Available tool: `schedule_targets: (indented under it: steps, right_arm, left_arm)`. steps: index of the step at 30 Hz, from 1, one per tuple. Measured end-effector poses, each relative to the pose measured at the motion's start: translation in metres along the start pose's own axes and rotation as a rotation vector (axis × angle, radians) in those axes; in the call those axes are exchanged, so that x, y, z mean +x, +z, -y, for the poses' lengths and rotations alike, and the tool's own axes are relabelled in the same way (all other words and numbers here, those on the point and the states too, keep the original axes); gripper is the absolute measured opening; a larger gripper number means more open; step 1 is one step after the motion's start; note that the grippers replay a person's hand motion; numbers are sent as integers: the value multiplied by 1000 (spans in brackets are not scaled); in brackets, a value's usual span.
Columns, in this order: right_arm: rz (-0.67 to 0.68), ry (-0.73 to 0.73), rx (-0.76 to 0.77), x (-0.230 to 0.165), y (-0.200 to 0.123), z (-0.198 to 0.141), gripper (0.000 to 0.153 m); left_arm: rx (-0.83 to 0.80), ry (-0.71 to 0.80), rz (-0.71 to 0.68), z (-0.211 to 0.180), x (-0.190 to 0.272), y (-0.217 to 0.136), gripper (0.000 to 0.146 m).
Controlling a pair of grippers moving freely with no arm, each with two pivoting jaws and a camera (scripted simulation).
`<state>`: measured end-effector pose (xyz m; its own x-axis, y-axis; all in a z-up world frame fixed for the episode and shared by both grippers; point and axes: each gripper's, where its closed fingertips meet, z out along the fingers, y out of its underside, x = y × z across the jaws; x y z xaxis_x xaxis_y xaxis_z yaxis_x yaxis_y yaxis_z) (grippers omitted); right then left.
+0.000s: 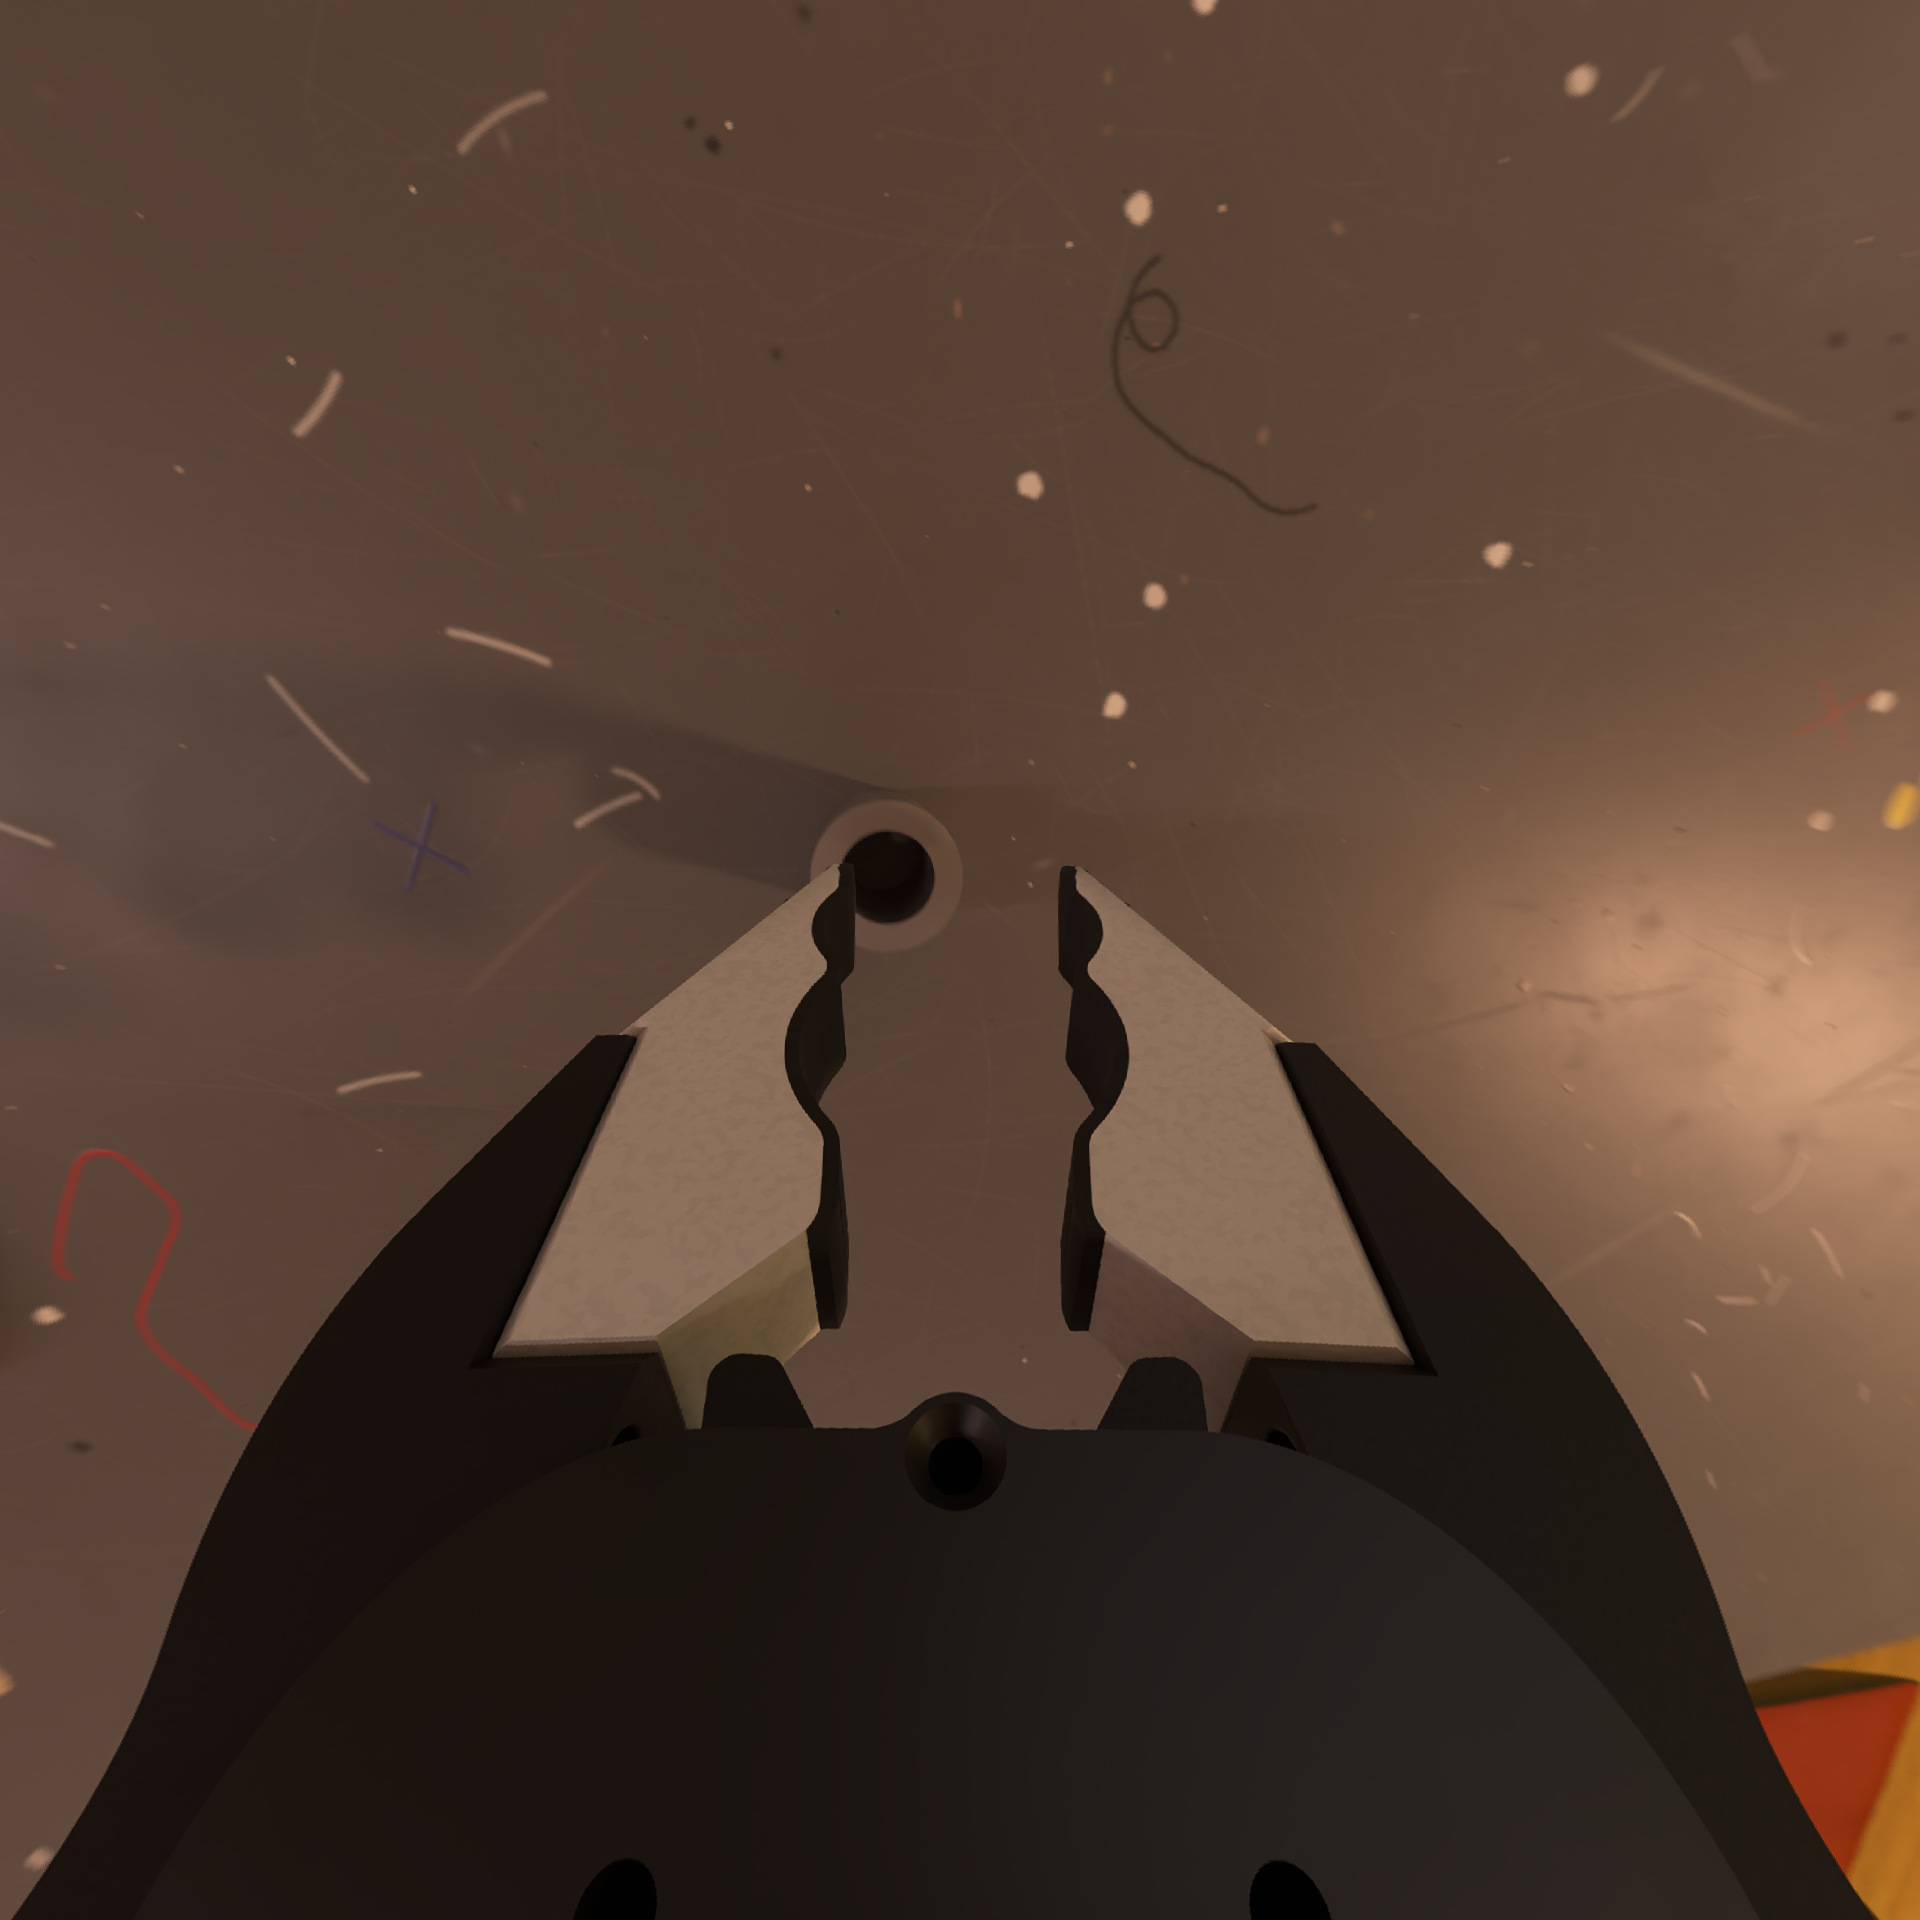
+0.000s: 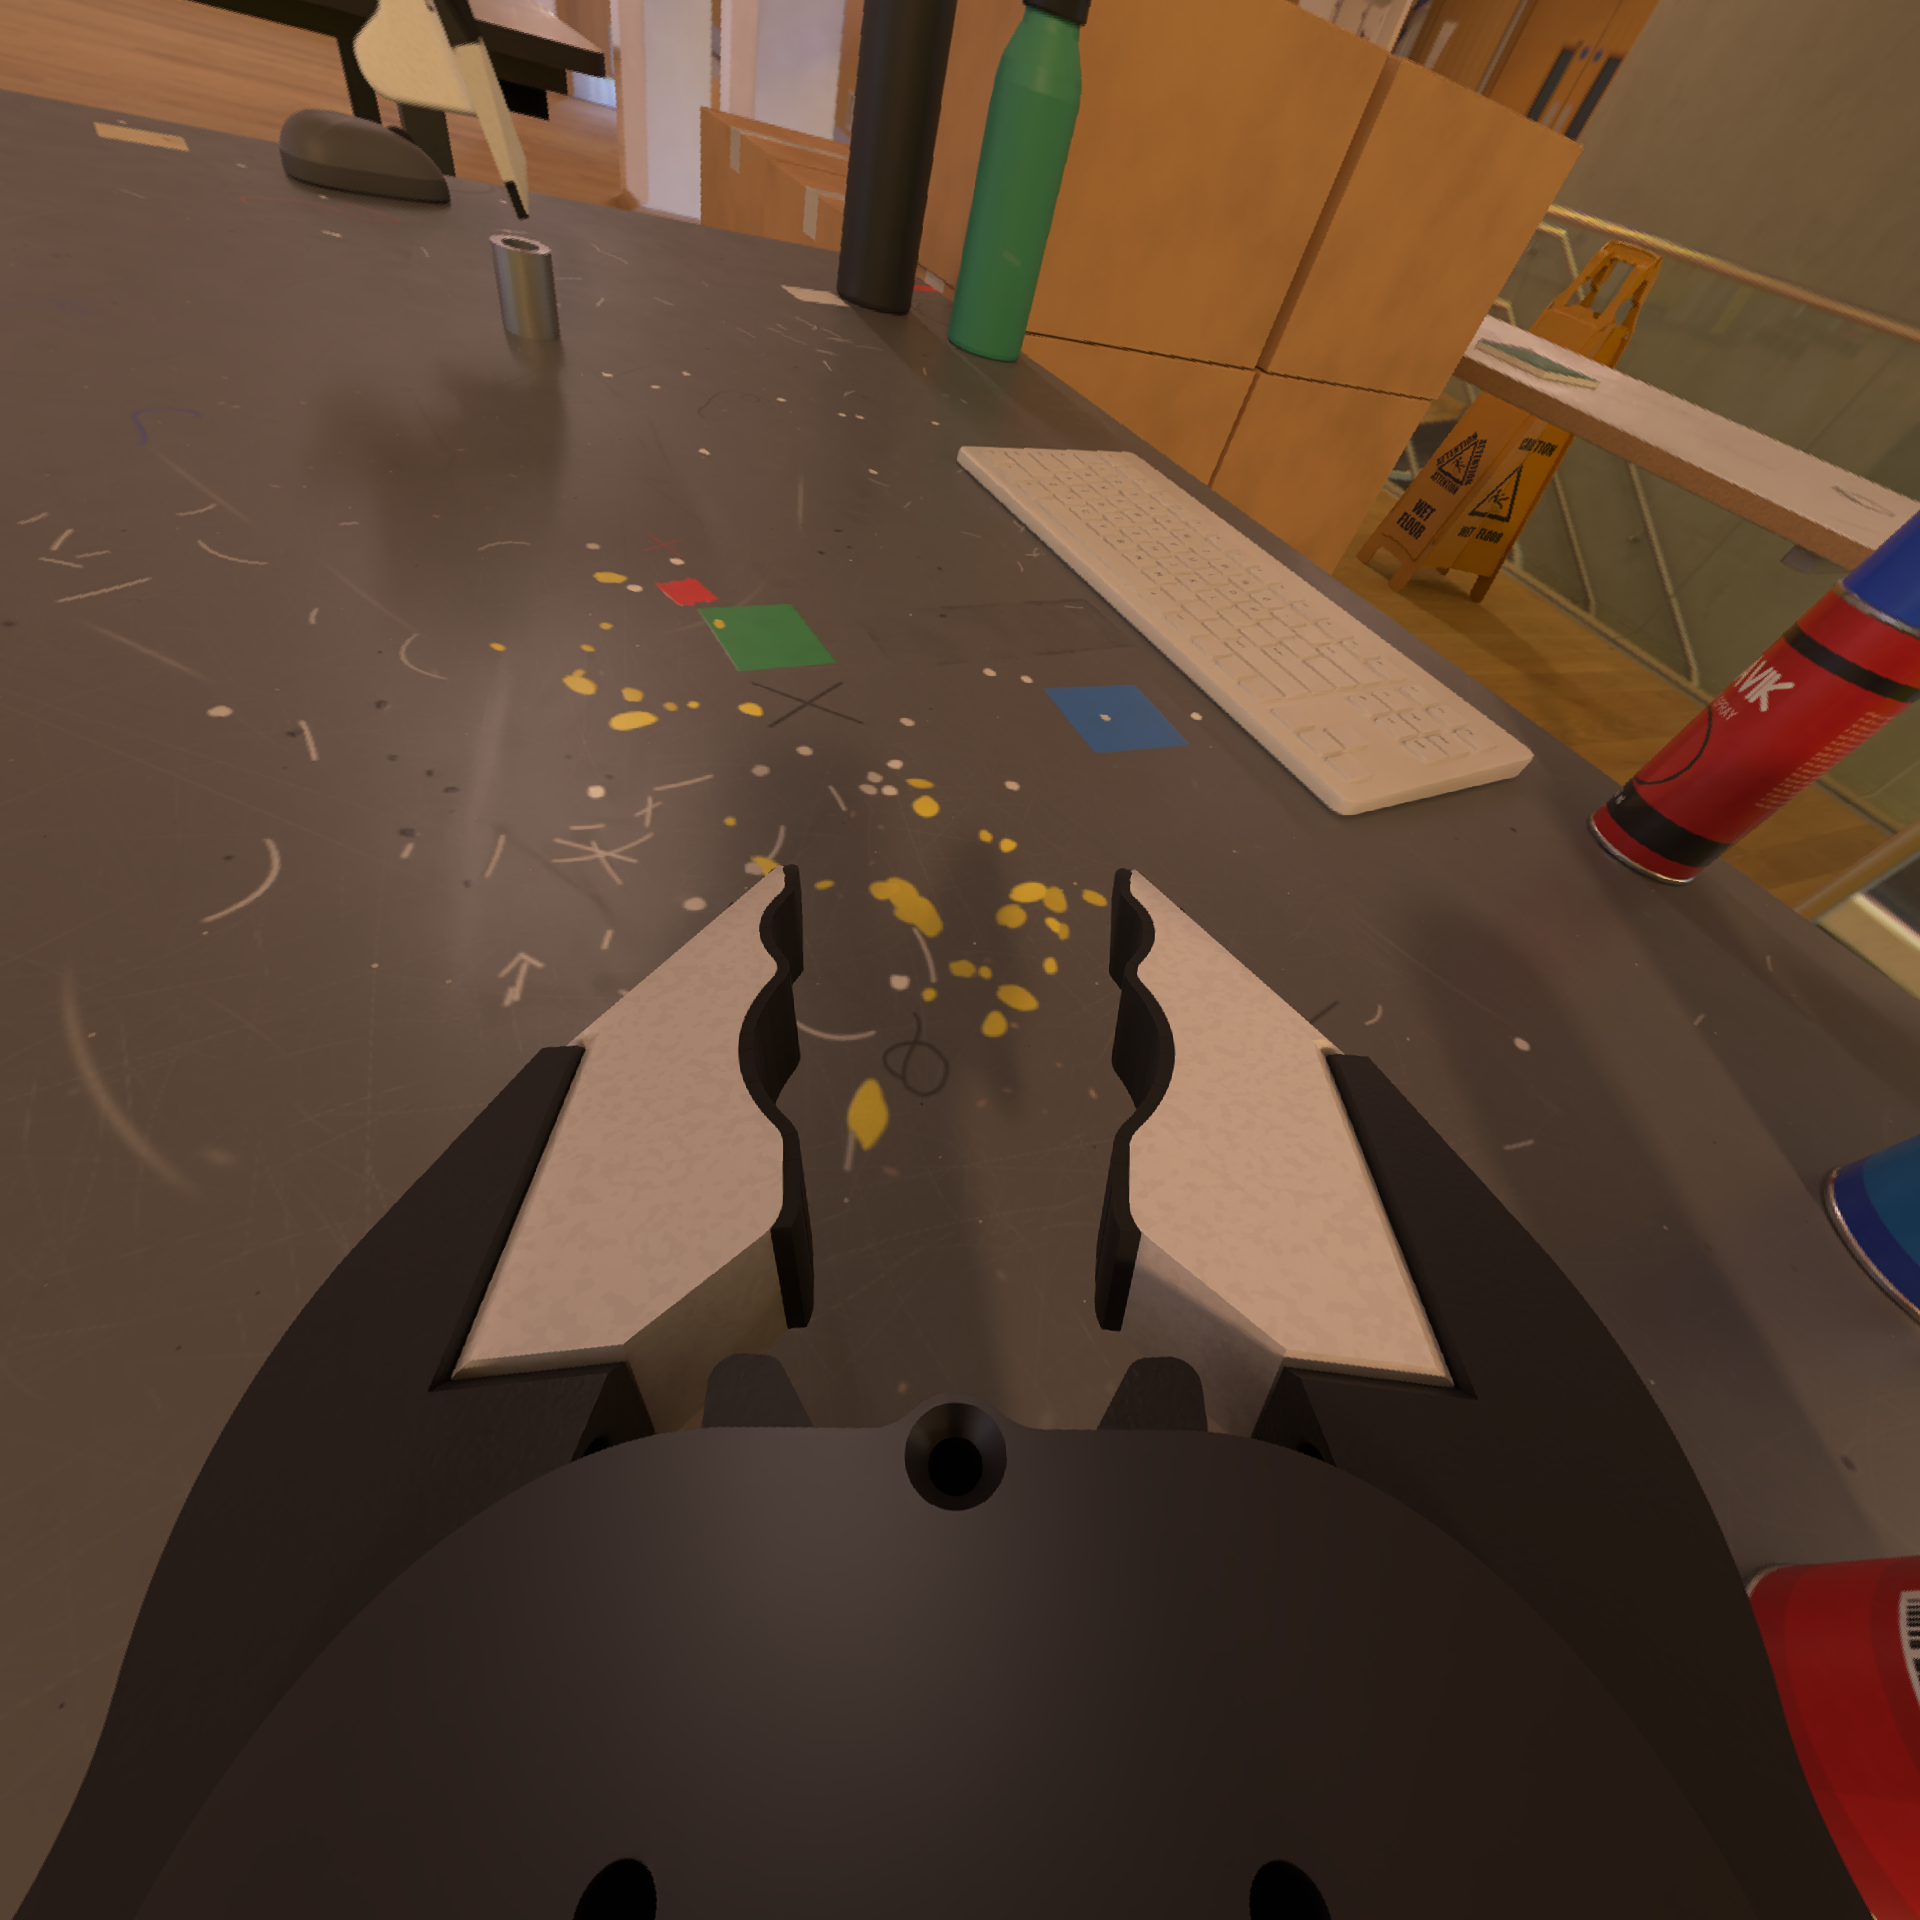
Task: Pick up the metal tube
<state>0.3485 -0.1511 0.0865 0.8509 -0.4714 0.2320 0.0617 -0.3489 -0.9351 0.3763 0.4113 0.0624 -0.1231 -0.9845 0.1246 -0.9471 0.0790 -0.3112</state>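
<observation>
The metal tube point(image 1: 894, 883) stands upright on the dark table, seen from above in the left wrist view as a grey ring with a dark bore. My left gripper point(image 1: 956, 883) is open, pointing down just above it; the tube lies by the left fingertip, partly behind it. In the right wrist view the tube point(image 2: 525, 286) is a short silver cylinder at the far left, with the left gripper point(image 2: 488, 114) hanging over it. My right gripper point(image 2: 956, 883) is open and empty, low over yellow paint spots, far from the tube.
A white keyboard point(image 2: 1236, 623), a green bottle point(image 2: 1013, 187) and a black cylinder point(image 2: 888, 145) stand along the table's right edge. A red spray can point(image 2: 1756, 727) lies at the right. A dark mouse point(image 2: 358, 156) sits beyond the tube. Cardboard boxes point(image 2: 1299, 208) stand past the table.
</observation>
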Motion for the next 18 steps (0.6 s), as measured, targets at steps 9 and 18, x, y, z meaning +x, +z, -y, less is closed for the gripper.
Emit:
schedule_targets:
  steps: [9,18]
  right_arm:
    - [47,-1,25,-7,-2,4,56]
    - [58,15,49,-7,-5,6,55]
  left_arm:
    - [-52,60,214,11,-11,18,45]
    - [-73,132,242,-4,-3,20,53]
